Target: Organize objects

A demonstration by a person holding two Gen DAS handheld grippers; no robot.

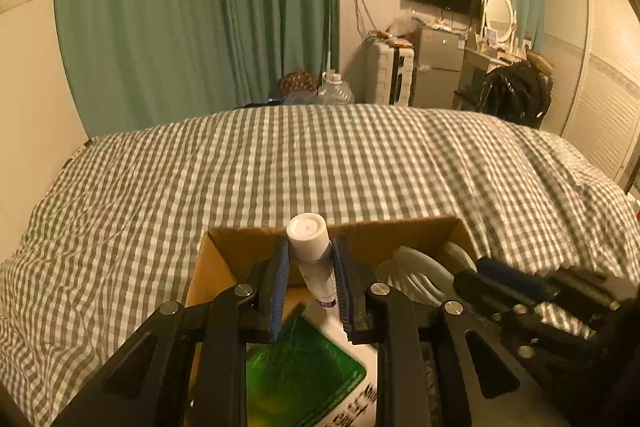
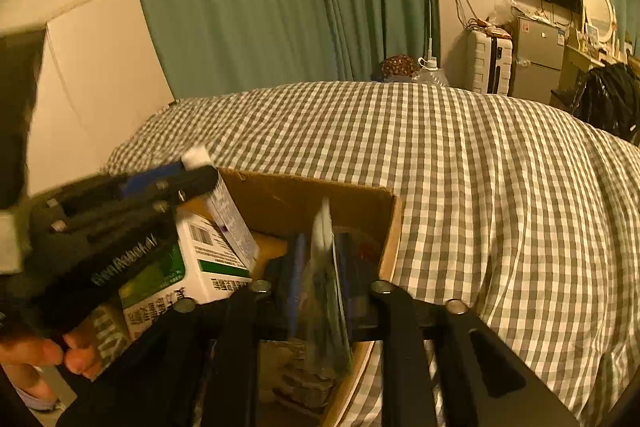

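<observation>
The left tongs (image 1: 310, 259) are closed on a white tube (image 1: 310, 247) with a round white cap, which looks like toothpaste or a cream. The blue pads (image 1: 280, 287) press it just below the cap, so the tube hangs with the cap pointing up and away and its flat end down inside the cardboard box (image 1: 224, 247). I think it is held this way so that it can go into the box standing up, next to the green and white carton (image 1: 304, 375) that already lies there.

The box stands on the bed, on a grey and white checked cover (image 1: 320, 167). The left tongs come in from the near left corner of the box, tilted a little downward.

The right tongs (image 2: 322, 291) reach into the right part of the same box, from the near side. Between the two fingers stands a thin flat packet (image 2: 326, 267), seen on its edge. The fingers seem close around it, but the view is blurred, so I cannot tell whether they really grip it. At the lower left of the right wrist view, the person's fingers (image 2: 72, 359) are wrapped around the handle of the left tool.
</observation>
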